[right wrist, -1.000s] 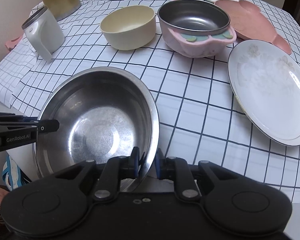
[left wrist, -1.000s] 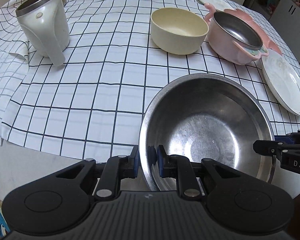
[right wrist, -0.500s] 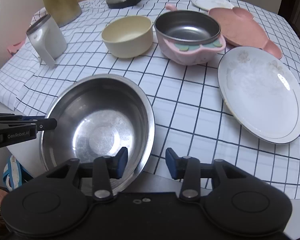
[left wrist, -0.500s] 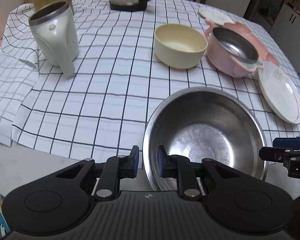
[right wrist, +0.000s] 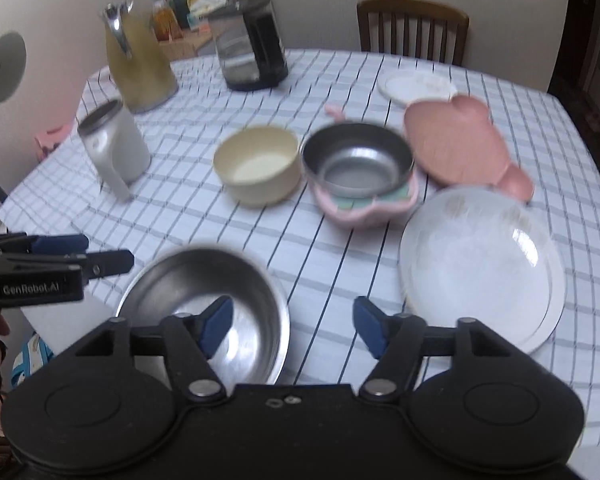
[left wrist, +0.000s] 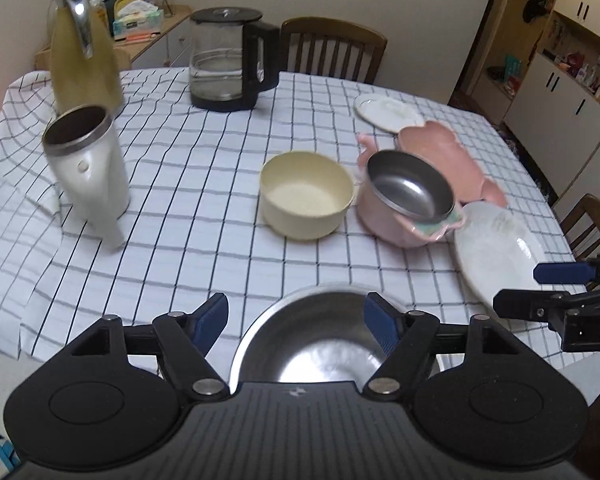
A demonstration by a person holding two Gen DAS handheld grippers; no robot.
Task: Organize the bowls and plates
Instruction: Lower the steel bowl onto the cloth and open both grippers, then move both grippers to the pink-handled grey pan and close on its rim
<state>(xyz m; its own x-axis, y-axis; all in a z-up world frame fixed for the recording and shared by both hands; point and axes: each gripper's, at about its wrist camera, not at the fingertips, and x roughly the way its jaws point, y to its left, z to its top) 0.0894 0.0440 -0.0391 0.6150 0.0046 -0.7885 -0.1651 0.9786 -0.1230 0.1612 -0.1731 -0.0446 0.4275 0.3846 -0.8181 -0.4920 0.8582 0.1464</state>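
Left gripper (left wrist: 296,320) spread wide, jaws just opened, clear of the steel bowl (left wrist: 320,340) set down at the near table edge, likely as a base for nesting. Beyond, left to right: cream bowl (left wrist: 306,194), pink bowl (left wrist: 408,200), white plate (left wrist: 496,248). Right gripper (right wrist: 292,328) likewise just opened, gripping nothing.

Black gripper (left wrist: 296,322), blue-padded jaws, silver screws

In the left wrist view, bare checked bench cloth (left wrist: 188,240) lies open from ten to twelve o'clock, bounded by a white metal-rimmed mug (left wrist: 86,168) and a cream round bowl (left wrist: 306,196).
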